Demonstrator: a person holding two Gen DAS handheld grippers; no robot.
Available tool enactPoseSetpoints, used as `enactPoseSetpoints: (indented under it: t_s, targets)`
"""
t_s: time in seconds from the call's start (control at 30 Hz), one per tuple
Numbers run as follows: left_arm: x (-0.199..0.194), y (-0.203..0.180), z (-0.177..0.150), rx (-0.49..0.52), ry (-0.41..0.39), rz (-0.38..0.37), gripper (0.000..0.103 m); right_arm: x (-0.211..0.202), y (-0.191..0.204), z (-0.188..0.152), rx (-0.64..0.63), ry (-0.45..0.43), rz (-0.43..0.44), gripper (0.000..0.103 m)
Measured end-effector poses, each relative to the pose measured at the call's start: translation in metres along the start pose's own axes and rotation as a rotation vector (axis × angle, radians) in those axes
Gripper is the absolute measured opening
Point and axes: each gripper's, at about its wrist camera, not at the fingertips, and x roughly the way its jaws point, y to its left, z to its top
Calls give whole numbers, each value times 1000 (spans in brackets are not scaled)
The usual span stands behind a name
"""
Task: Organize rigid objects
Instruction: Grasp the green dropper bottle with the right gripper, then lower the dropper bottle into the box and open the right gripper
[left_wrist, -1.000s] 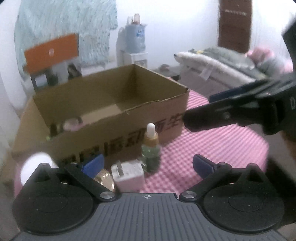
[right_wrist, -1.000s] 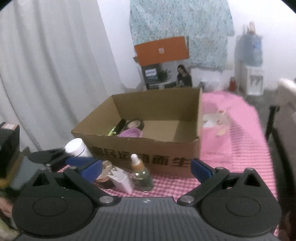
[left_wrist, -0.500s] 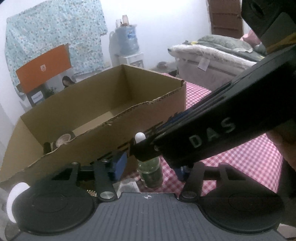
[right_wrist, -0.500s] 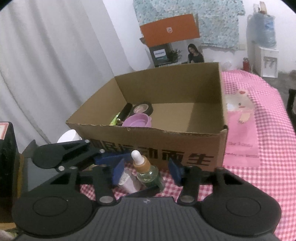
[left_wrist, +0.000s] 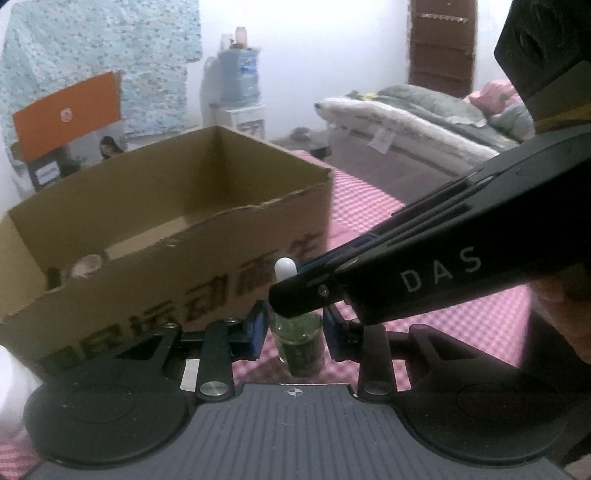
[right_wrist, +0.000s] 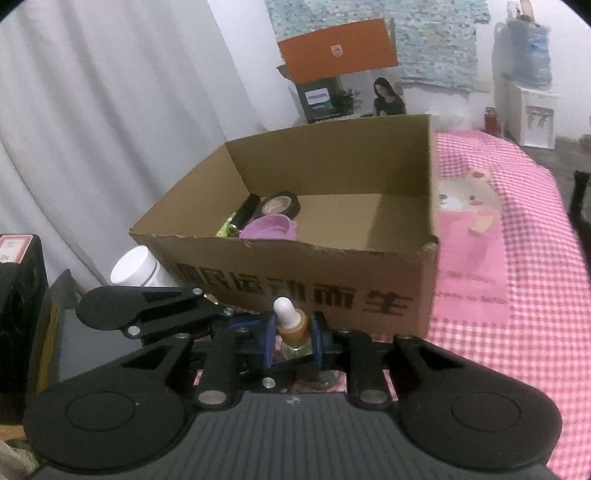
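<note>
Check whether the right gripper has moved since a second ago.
Yes. The right gripper has come in toward the cardboard box and closed on the dropper bottle; its fingers were spread wide apart before.

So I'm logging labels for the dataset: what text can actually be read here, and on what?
"DAS": white letters on the black right hand-held gripper.
Bold black Chinese characters on the front of the brown cardboard box: too blurred to read surely.
Blue logo panel on the orange-topped carton behind: blurred.
Green glass dropper bottle: no readable label.
</note>
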Motion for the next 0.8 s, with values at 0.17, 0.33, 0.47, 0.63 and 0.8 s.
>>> enactPoseSetpoints:
  t_s: [0.17, 0.33, 0.47, 0.63, 0.8]
  targets:
    - [-3, -12, -5, 36, -15, -25, 32, -14, -5, -10, 6, -2, -32, 22]
    - [3, -17, -7, 68, 1, -6, 39, -16, -3, -11, -24, -1, -47, 24]
    - [14, -15, -8, 59, 36, 1, 39, -12, 0, -10, -51, 13, -48, 26]
    - [23, -12, -12, 48, 66, -1, 39, -4, -2, -8, -66, 33, -55, 35]
    - [30, -7, -13, 37, 74, -7, 36, 7, -7, -9, -51, 63, -42, 35]
